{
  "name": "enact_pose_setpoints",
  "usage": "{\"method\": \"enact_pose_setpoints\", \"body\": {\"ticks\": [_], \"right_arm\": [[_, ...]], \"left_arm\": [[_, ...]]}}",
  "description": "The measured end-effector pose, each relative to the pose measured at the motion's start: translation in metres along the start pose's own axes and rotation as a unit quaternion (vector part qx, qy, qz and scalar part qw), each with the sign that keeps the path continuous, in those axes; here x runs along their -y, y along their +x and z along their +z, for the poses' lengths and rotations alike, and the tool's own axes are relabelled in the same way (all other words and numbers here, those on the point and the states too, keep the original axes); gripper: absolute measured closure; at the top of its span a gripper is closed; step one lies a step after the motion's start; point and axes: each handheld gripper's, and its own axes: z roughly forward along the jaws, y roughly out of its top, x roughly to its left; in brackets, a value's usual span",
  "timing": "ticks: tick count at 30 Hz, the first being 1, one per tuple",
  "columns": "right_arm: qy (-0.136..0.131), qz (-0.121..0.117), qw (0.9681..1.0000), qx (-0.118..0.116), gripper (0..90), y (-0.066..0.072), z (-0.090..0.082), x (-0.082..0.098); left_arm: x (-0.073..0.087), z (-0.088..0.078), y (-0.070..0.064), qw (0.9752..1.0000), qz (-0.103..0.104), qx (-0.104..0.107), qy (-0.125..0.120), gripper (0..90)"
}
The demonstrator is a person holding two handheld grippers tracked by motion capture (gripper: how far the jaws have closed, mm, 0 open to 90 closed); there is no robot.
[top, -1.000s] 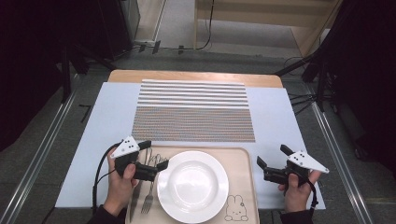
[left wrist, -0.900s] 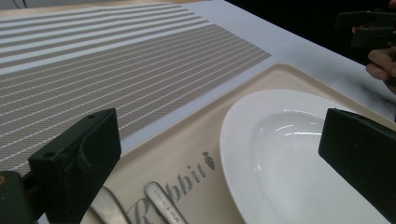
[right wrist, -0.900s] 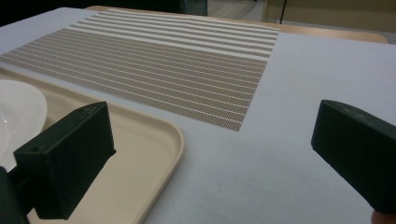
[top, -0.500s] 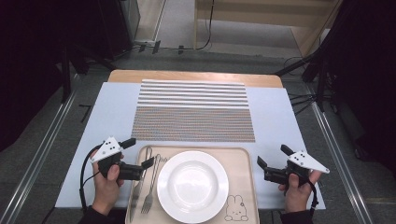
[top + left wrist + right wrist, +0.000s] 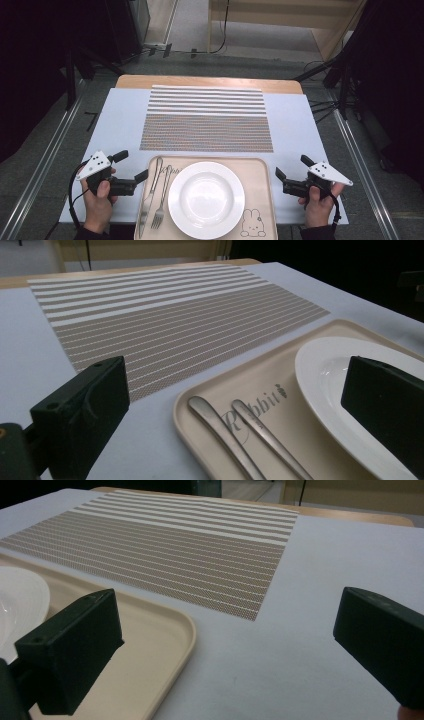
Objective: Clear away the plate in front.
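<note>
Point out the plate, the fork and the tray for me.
plate [image 5: 206, 200]: high view, the middle of its white well.
fork [image 5: 161, 206]: high view, its handle, on the tray's left side beside the knife.
tray [image 5: 259, 187]: high view, bare beige floor right of the plate.

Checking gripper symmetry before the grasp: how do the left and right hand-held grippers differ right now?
The left hand-held gripper has one jaw tip at the tray edge beside the knife and fork; the right hand-held gripper sits clear of the tray's other side. In its own view the left frames cutlery and plate, the right mostly tablecloth and placemat. Both are open and hold nothing.
</note>
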Motion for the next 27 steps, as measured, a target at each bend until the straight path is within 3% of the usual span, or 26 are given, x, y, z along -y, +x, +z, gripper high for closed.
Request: {"method": "enact_pose_setpoints", "body": {"ticks": [16,27], "right_arm": [[0.0,-0.002,1.0,0.001,0.0,0.0,0.0,0.0],[0.0,-0.001,1.0,0.002,0.0,0.0,0.0,0.0]], "left_arm": [[0.018,-0.027,0.015,0.9996,-0.005,-0.027,-0.008,0.0],[0.036,-0.045,0.028,0.9989,-0.022,-0.04,-0.014,0.0]]}}
